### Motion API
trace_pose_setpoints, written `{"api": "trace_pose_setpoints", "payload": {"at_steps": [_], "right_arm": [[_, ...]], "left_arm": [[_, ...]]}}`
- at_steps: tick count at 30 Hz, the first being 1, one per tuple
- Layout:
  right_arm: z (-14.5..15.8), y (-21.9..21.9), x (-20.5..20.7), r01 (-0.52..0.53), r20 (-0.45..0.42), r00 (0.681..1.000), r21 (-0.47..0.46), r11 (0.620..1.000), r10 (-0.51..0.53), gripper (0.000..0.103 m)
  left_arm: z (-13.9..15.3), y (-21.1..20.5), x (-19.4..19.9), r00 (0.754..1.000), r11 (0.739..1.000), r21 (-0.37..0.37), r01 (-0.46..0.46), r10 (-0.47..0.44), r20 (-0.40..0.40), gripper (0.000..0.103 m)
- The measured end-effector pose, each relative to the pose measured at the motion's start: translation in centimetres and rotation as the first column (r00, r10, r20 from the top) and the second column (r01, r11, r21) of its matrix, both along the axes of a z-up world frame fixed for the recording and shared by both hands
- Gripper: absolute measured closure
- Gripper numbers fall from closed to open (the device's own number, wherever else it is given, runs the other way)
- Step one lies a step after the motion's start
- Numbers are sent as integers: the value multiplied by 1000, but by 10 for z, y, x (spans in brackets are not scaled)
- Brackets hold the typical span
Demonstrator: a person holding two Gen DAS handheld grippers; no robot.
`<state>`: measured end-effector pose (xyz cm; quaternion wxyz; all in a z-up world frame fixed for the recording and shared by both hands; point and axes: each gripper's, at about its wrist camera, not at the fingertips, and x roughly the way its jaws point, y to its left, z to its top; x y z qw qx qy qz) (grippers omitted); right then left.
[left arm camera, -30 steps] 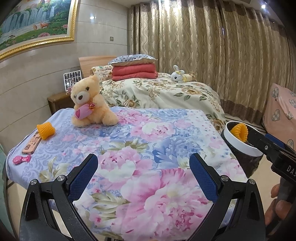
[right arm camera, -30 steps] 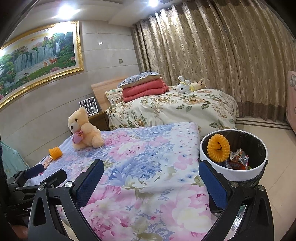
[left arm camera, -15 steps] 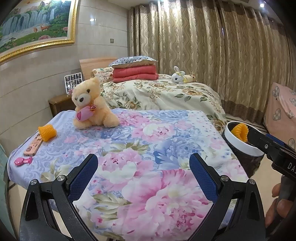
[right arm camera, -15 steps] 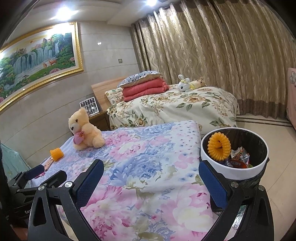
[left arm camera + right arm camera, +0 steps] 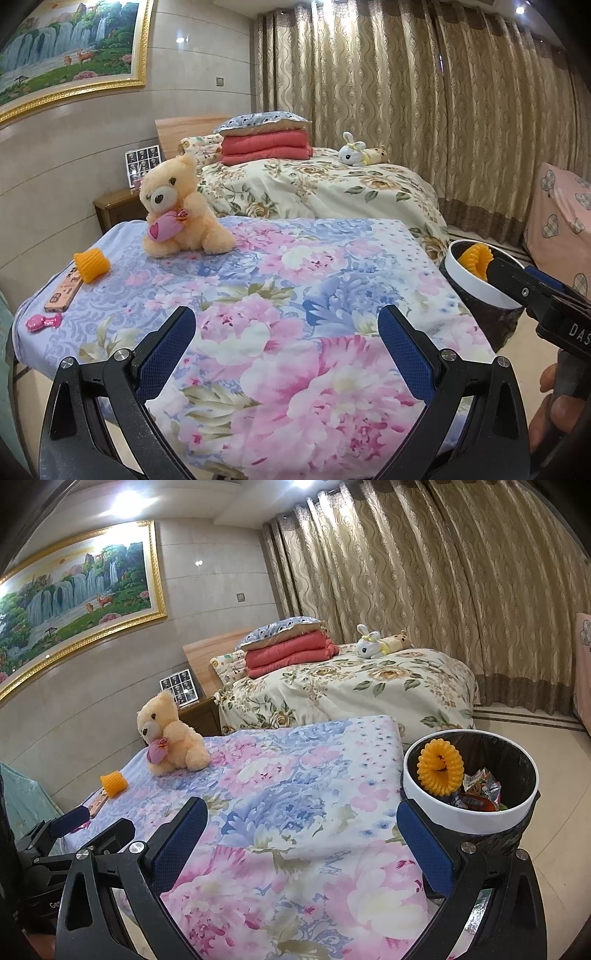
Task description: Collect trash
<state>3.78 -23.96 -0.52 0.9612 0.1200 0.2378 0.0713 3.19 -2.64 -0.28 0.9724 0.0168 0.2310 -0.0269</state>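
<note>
Both grippers hover over the flowered bed, jaws wide and empty. The orange ribbed cup (image 5: pixel 91 264) lies on its side at the far left edge, ahead-left of the left gripper (image 5: pixel 286 345), the nearer one; the trash bin (image 5: pixel 469 814) stands right, beside the right gripper (image 5: pixel 301 836)

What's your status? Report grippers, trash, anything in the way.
Left gripper open, empty; right gripper open, empty. One orange cup in bin; second orange cup on bedspread beside teddy bear. Path unobstructed.
</note>
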Motion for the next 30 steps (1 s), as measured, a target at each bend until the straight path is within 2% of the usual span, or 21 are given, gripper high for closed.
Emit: {"api": "trace_pose_setpoints", "payload": {"at_steps": [30], "right_arm": [[-4,-2,1,7,-10,1000,0,1000,-7,0]], "left_arm": [[-6,0,4,999,1000,-15,25,-25,-25,2]]}}
